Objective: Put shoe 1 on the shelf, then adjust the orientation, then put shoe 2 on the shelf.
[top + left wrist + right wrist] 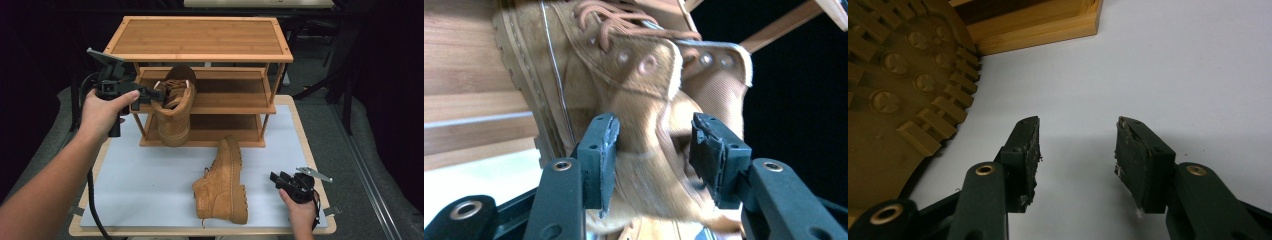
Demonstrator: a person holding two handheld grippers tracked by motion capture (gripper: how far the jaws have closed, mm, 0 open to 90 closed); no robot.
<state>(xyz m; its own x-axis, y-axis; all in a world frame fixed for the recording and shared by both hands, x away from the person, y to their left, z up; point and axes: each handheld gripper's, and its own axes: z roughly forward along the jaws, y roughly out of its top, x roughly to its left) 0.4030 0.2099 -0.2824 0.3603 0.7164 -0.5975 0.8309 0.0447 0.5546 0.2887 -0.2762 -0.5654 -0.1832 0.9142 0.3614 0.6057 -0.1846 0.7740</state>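
Tan suede lace-up boot (174,111) standing heel-out on the middle shelf of the three-tier bamboo shoe rack (200,37), at about 11 o'clock on the white tabletop (140,185), collar between the spread fingers (599,160) of the left gripper (150,95), pads not pressing in the left gripper view. Matching tan boot (225,182) lying on its side at 6 o'clock, lugged sole turned toward the right gripper (276,179) at 4 o'clock. Fingers (1020,160) there spread wide over bare tabletop, pinching nothing.
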